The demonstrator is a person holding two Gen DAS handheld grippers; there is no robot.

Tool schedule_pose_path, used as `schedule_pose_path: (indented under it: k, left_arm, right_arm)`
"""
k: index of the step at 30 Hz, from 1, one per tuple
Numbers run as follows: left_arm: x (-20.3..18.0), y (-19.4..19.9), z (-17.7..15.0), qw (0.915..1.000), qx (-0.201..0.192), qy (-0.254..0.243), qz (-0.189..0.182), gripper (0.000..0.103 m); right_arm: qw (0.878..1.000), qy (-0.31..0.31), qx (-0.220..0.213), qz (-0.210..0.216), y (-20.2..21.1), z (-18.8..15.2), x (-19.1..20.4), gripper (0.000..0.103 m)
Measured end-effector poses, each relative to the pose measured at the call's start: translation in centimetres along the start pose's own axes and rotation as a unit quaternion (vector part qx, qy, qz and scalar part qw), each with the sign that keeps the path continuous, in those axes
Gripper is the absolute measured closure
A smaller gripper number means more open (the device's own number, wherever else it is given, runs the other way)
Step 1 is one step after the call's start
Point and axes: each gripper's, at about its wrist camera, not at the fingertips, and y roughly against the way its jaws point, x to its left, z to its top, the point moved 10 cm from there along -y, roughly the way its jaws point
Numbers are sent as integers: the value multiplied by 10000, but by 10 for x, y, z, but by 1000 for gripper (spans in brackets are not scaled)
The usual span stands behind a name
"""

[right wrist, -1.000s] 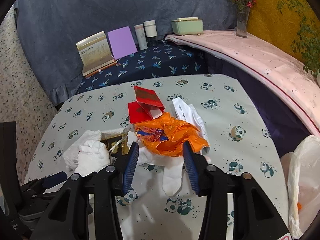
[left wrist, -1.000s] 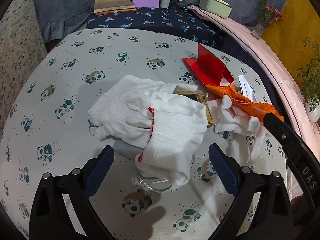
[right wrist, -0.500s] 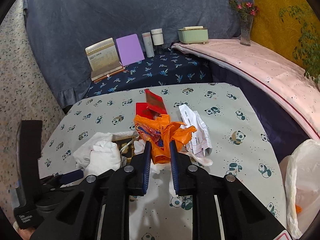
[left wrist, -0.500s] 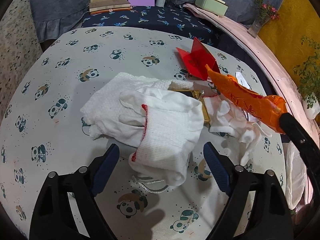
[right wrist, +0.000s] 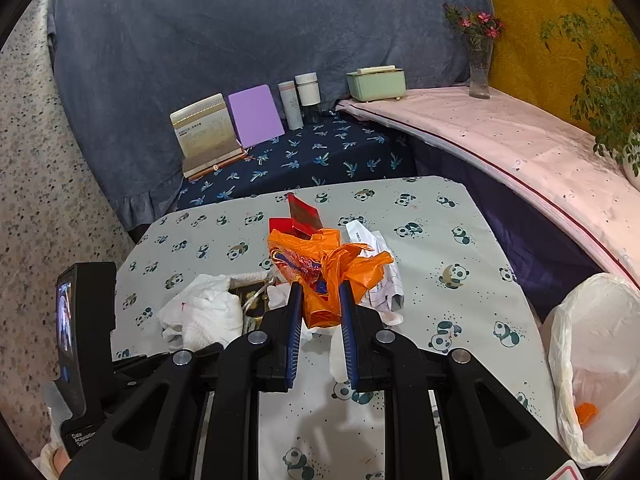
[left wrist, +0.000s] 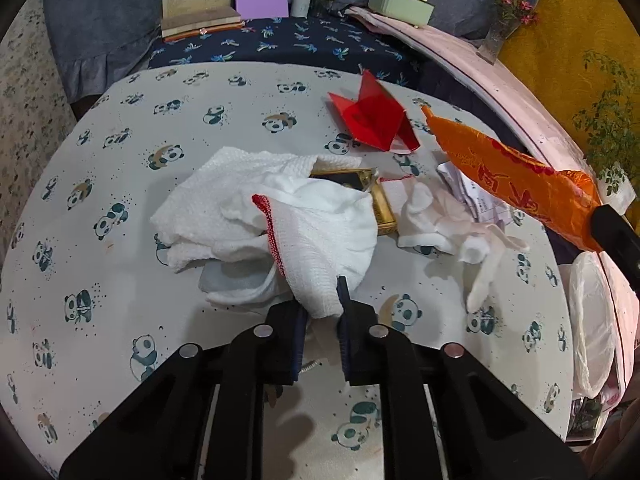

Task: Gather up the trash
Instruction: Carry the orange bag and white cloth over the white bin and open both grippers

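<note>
My left gripper (left wrist: 320,294) is shut on the near edge of a white glove with red trim (left wrist: 320,232), which lies bunched on the panda-print table (left wrist: 120,288) over a white towel (left wrist: 224,192). My right gripper (right wrist: 320,292) is shut on a crumpled orange plastic bag (right wrist: 324,276) and holds it just above the table; from the left wrist view the orange bag (left wrist: 516,184) hangs at the right. A second white glove (left wrist: 440,220), a printed receipt (right wrist: 380,272) and a red envelope (left wrist: 372,120) lie on the table.
A gold-edged dark box (left wrist: 378,204) sits partly under the gloves. A white bin bag (right wrist: 596,360) stands open off the table's right edge. Books, bottles and a green box (right wrist: 376,82) line the back; a pink shelf with a vase runs along the right.
My left gripper's jaws went from wide apart to shut on the red-trimmed glove. My right gripper closed on the orange bag and lifted it off the table.
</note>
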Motion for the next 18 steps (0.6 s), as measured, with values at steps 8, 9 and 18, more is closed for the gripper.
schedule_pose_path:
  k: [8,9,18]
  left_arm:
    - [-21,39,-3,9995,-252,-138,-142,91]
    - [-25,43,-3,9993,-275,-165,-164,91]
    - [-69,80,-11,9967,-504,-535,-350,91]
  right_arm:
    - [9997,-36,-227,-54,33,2,-7,86]
    - [9997,-46,-252,-62,37,2,-8,86]
    - [9983,-199,-509,-187,81,0,-30,86]
